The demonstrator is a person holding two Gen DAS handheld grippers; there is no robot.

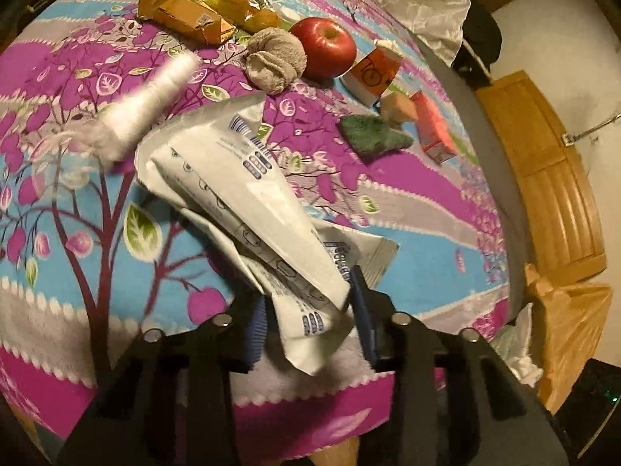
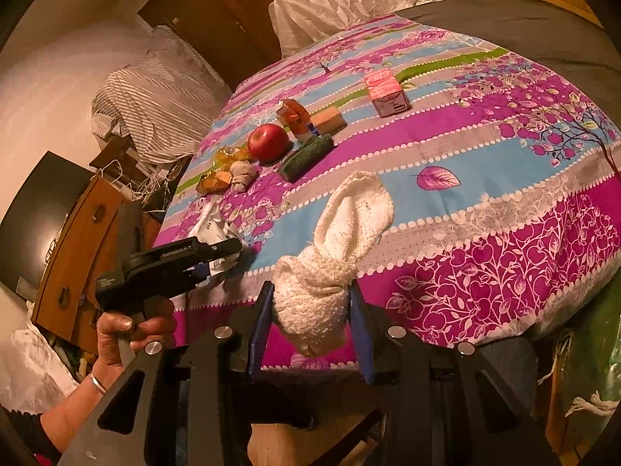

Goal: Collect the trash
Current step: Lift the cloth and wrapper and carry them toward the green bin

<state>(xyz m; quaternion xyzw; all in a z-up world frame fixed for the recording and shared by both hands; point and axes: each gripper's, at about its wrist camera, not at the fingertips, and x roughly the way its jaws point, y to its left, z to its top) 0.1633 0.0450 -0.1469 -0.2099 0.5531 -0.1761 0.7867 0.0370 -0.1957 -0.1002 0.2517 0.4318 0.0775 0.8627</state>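
Observation:
My left gripper (image 1: pixel 310 322) is shut on a crumpled white wrapper (image 1: pixel 248 202) with blue print, held up over the flowered bedspread (image 1: pixel 407 213). In the right wrist view that left gripper (image 2: pixel 233 250) shows at the bed's left edge, held by a hand (image 2: pixel 128 330). My right gripper (image 2: pixel 310 322) is shut on a rolled white sock (image 2: pixel 337 240) whose free end droops onto the bedspread (image 2: pixel 465 163). The white sock (image 1: pixel 151 97) appears blurred at the upper left of the left wrist view. A gold wrapper (image 1: pixel 186 15) and yellow cellophane (image 1: pixel 244 4) lie at the far side.
On the bedspread lie a red apple (image 1: pixel 324 46), a grey sock ball (image 1: pixel 273 58), an orange carton (image 1: pixel 372 72), a pink carton (image 1: pixel 432 128), a green scourer (image 1: pixel 372 136) and a peach sponge (image 1: pixel 398 106). A tan bag (image 1: pixel 570 330) stands beside the bed.

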